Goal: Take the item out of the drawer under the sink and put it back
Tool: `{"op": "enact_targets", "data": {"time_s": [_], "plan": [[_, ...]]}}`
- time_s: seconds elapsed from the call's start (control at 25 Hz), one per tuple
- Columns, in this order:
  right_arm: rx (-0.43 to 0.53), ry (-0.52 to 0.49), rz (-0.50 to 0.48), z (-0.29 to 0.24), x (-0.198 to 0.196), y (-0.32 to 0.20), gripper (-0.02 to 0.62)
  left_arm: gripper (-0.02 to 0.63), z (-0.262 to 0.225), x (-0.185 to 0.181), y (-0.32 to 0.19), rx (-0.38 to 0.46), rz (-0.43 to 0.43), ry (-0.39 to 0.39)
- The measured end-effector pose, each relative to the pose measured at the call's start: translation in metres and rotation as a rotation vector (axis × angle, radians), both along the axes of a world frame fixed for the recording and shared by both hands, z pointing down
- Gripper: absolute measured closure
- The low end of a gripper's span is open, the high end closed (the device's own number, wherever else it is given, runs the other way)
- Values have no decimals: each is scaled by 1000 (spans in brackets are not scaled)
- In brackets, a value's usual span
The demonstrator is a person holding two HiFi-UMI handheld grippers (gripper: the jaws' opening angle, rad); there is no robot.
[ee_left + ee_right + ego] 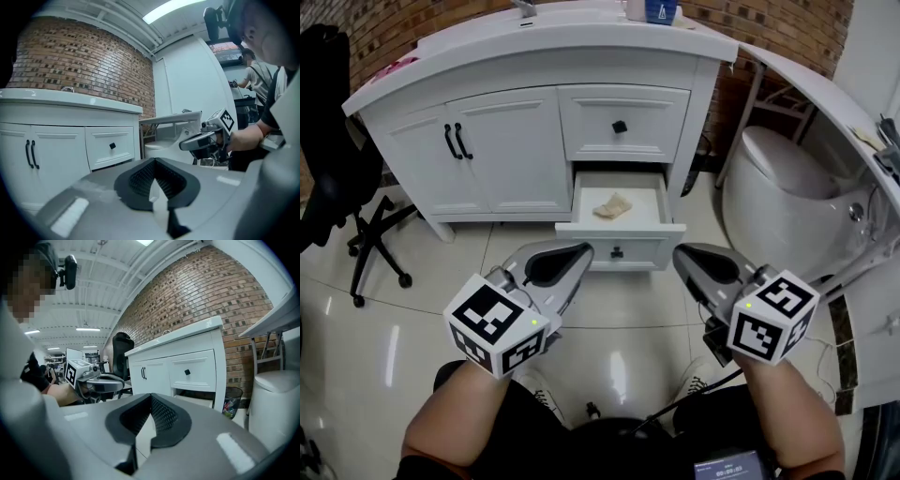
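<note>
Where the white vanity (502,141) meets the floor (422,309), its lower drawer (619,246) juts open over bare tiles, with a toilet (778,187) close on the vanity's right. Both grippers hover before the vanity, short of the drawer. The left gripper (584,249) and right gripper (678,251) are each closed on nothing. A crumpled beige item (613,205) lies inside the drawer, and I can't make out what it is.

Item (613,205) in drawer (652,246) too small to identify; container (661,10) cut off at top edge.
</note>
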State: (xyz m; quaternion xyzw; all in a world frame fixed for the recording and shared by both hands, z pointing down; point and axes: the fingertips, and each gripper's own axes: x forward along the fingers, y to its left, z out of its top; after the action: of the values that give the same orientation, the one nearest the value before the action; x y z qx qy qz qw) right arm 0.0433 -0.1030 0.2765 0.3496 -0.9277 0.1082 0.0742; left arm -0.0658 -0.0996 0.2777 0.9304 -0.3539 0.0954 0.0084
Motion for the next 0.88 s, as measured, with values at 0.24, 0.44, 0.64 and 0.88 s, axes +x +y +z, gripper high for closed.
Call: {"op": "enact_targets", "data": {"time_s": [0.24,0.44,0.64,0.88], "plan": [[-1,-15,-11,-4,-6,-7,592,600,-5,-8,-13,42,-34,-23],[-9,-29,-21,-4,-13,-17,592,600,-18,-13,-33,128,-53,-89],[-20,-41,-23,-2,-16,-30,592,600,-37,-16,-65,187,-72,-153],[-29,-47,-19,0,-16,-50,592,600,-16,-14,-118,194,-8,-353]]}}
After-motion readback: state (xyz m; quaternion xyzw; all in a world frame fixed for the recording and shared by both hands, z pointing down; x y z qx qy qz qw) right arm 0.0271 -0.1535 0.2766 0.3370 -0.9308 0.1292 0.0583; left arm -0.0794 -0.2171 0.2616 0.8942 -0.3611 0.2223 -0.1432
